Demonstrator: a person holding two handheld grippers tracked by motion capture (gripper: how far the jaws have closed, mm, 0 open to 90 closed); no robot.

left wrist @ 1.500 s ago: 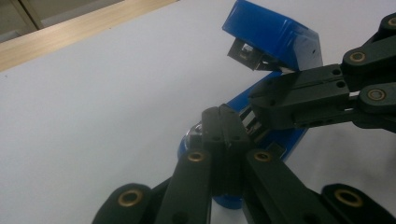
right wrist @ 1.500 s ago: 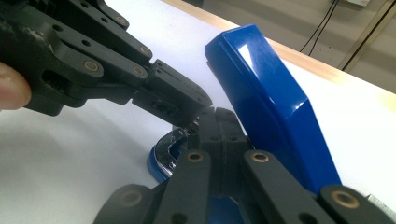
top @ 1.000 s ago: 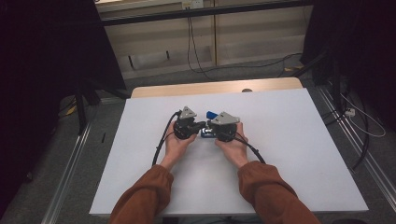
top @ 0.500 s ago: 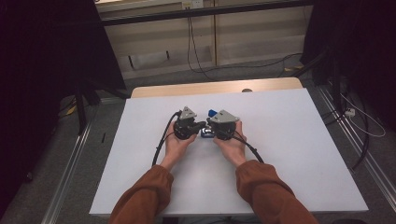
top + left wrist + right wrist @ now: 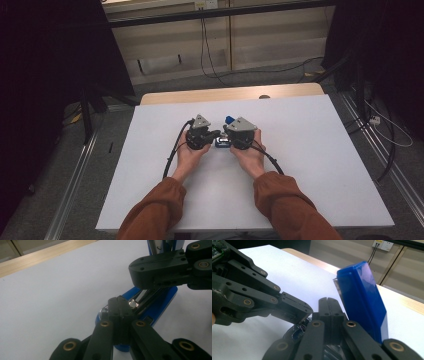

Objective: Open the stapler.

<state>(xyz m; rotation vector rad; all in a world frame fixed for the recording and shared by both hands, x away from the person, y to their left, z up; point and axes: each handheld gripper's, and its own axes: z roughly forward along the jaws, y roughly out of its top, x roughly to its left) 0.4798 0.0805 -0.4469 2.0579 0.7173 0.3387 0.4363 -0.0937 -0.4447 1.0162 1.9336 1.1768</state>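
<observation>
1. Nothing much had shifted since the earlier frames: both hands stayed together near the middle of the table [image 5: 310, 175], with the blue case between them.
2. Rust-brown sleeves [image 5: 155, 212] came in from the near edge, forearms angled inward.
3. Matte white covered the table, with a pale wooden strip [image 5: 230, 93] along the far edge.
4. Left gripper [image 5: 119, 305], black jointed plastic with brass pivots, had its jaws pressed together at the case's metal hinge part; whether they pinched anything could not be told.
5. Right gripper [image 5: 327, 305] likewise had its jaws clenched together, low beside the raised lid.
6. Blue case [image 5: 362, 300], glossy, rectangular with rounded corners, lay open near the table's centre, its lid tilted upward.
</observation>
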